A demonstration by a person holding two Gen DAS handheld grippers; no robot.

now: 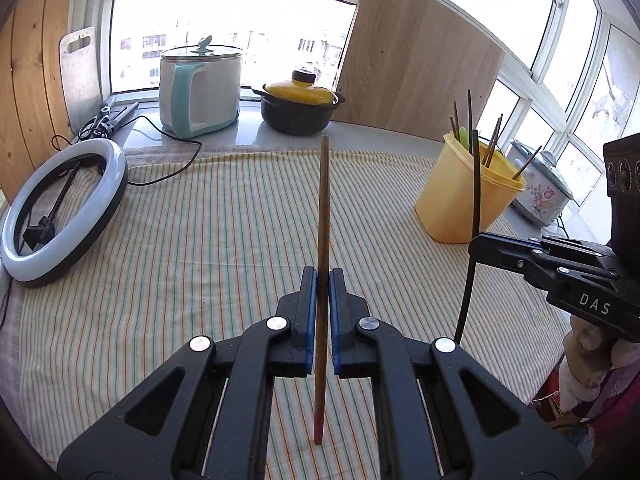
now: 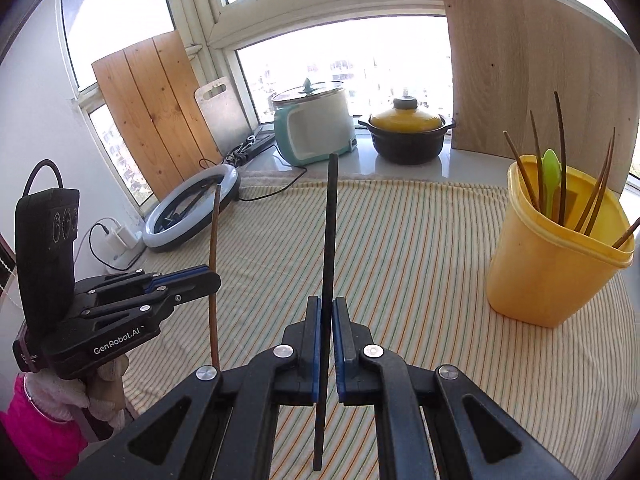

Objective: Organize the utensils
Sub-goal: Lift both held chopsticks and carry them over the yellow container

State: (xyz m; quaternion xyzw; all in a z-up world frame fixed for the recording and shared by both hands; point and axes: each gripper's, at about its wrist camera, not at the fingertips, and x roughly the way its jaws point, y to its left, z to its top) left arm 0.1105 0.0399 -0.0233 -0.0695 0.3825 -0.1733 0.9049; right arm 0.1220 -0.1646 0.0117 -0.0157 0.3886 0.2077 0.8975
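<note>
My left gripper (image 1: 323,276) is shut on a brown chopstick (image 1: 323,208) with a red end, held upright above the striped cloth (image 1: 200,220). My right gripper (image 2: 328,306) is shut on a black chopstick (image 2: 330,232), also upright. Each gripper shows in the other's view: the right gripper (image 1: 478,242) with its black chopstick (image 1: 475,184) at the right, the left gripper (image 2: 214,276) with the brown chopstick (image 2: 214,240) at the left. A yellow tub (image 2: 552,256) holding several chopsticks and a green spoon (image 2: 549,168) stands at the right, beyond both grippers.
At the back stand a white and teal cooker (image 1: 200,92) and a black pot with a yellow lid (image 1: 300,104). A ring light (image 1: 60,208) lies at the left with its cable. Wooden boards (image 1: 420,60) lean on the window. A floral rice cooker (image 1: 540,188) sits behind the tub.
</note>
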